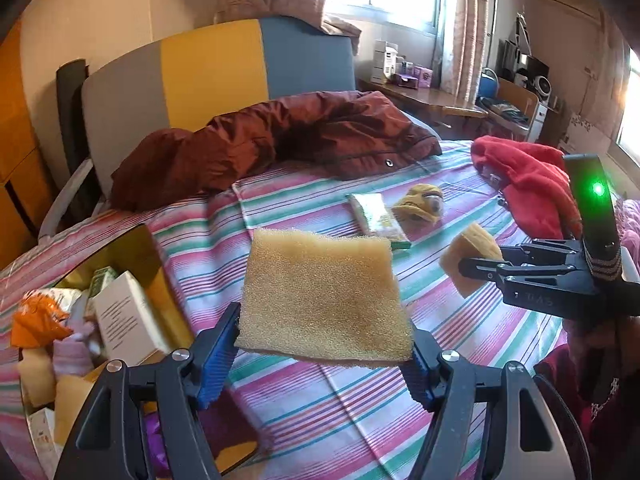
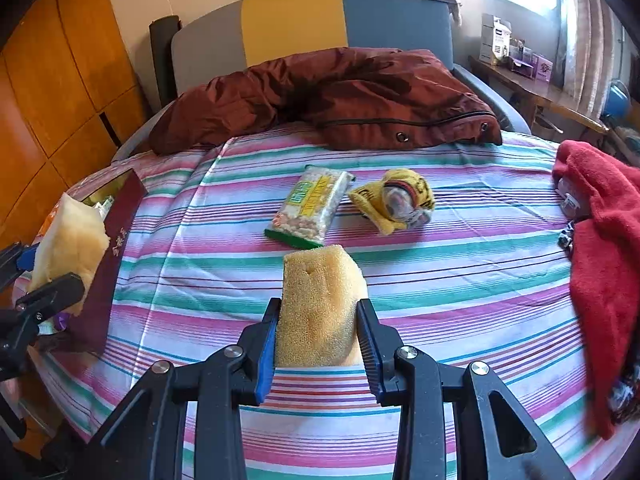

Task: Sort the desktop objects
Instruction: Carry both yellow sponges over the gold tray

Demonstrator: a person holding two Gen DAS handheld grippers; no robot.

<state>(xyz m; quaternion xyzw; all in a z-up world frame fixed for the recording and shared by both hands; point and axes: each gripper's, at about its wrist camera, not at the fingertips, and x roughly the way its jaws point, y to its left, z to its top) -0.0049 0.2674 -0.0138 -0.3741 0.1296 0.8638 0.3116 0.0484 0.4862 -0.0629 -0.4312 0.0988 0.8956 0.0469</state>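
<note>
My left gripper [image 1: 324, 344] clamps a flat sponge [image 1: 324, 296]; my right gripper [image 2: 318, 344] squeezes a folded sponge [image 2: 320, 304]. Above the striped bed sheet [image 2: 460, 280], at twelve o'clock, lie a snack packet [image 2: 312, 208] and a yellow toy [image 2: 400, 200]; at nine o'clock, a box [image 1: 132, 252].

On the bed [image 2: 440, 280], a snack packet [image 2: 310, 210] lies just left of a crumpled sock [image 2: 400, 200], the two nearly touching. Behind them a jacket [image 2: 340, 96] sprawls along the headboard [image 2: 300, 16]. A fleece garment [image 2: 600, 240] lies at the right edge. At the left edge sits an open box [image 1: 132, 248] with cartons and packets in it. Each tool holds a sponge above the bedsheet: the left tool [image 1: 324, 344] its flat sponge [image 1: 324, 296] beside the box, the right tool [image 2: 318, 336] its upright sponge [image 2: 320, 304] before the snack packet.
</note>
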